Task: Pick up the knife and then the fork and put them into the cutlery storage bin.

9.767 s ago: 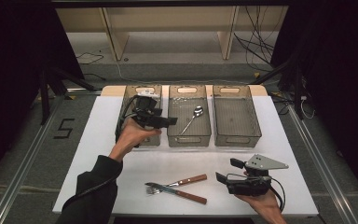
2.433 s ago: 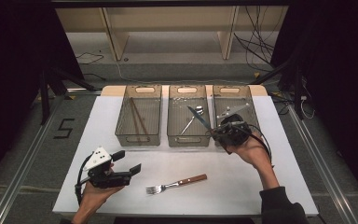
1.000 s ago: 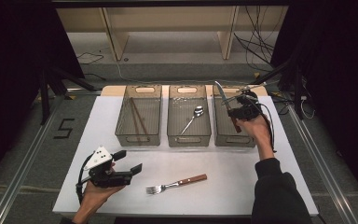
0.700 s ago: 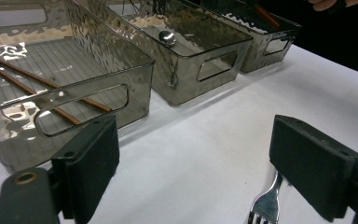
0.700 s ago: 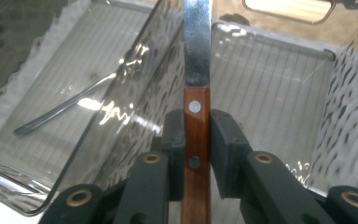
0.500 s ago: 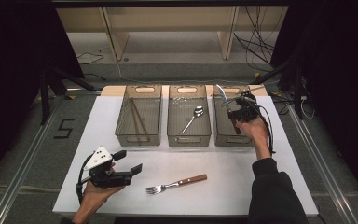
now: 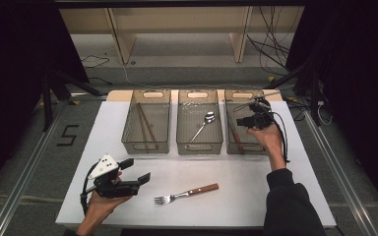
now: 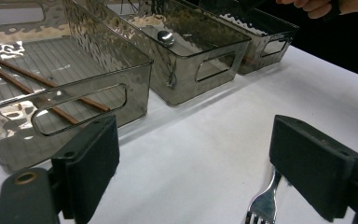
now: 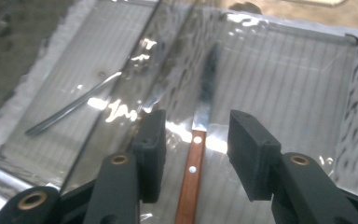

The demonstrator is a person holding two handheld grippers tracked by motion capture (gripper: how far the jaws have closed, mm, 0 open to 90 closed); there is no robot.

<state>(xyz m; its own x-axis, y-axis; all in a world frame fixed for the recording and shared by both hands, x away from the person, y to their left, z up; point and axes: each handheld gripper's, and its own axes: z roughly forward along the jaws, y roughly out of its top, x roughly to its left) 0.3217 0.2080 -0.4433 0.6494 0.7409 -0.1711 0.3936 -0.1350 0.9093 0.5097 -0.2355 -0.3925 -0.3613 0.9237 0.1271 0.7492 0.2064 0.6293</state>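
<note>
A wooden-handled knife (image 9: 192, 175) lies on the floor of the right bin (image 7: 246, 92), its handle (image 7: 235, 135) near the bin's left wall. My right gripper (image 7: 242, 120) hovers over that bin. Its jaws have just been opening and now stand open (image 9: 197, 122) on either side of the knife without touching it. A fork (image 7: 187, 193) with a wooden handle lies on the white table near the front. My left gripper (image 7: 137, 170) rests at the front left, open (image 8: 191, 154), with the fork's tines (image 8: 262, 206) just ahead of its right jaw.
The middle bin (image 7: 199, 147) holds a spoon (image 7: 204, 123), and the left bin (image 7: 145, 147) holds chopsticks (image 7: 145, 123). All three bins stand in a row along the table's far edge. Dark curtains and cables surround the table.
The knife, held up over the right bin by the right gripper before, now lies in the bin, and the right jaws have spread apart. The left gripper has stayed put.
</note>
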